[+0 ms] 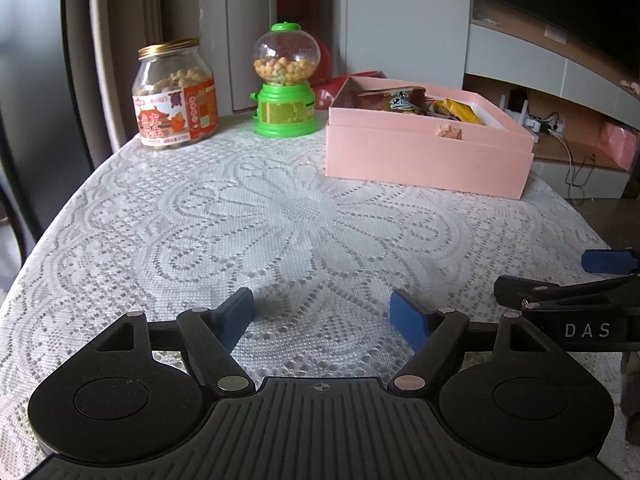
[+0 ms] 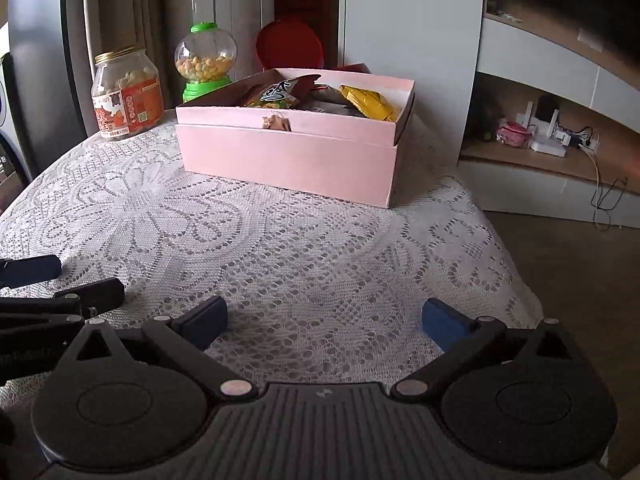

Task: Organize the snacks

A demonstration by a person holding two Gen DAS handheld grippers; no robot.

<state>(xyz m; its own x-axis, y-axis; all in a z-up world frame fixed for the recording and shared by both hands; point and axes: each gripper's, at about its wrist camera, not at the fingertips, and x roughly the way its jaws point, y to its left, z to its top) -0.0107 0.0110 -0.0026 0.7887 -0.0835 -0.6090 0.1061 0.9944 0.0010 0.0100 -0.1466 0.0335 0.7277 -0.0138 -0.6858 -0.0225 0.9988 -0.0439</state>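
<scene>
A pink box point(image 1: 424, 160) point(image 2: 288, 160) stands at the far right of the lace-covered table and holds several snack packets, among them a yellow one point(image 1: 460, 111) point(image 2: 370, 104). A glass jar of peanuts point(image 1: 176, 94) point(image 2: 126, 94) with a gold lid and a green candy dispenser point(image 1: 286, 80) point(image 2: 205, 64) stand at the far left. My left gripper point(image 1: 322, 316) is open and empty low over the table's near part. My right gripper point(image 2: 324, 318) is open and empty beside it, nearer the right edge.
The white lace tablecloth point(image 1: 280, 216) point(image 2: 280, 248) covers the round table. A red round object point(image 2: 290, 46) stands behind the box. The table's right edge point(image 2: 516, 264) drops to the floor. A shelf with cables point(image 2: 560, 148) lies beyond.
</scene>
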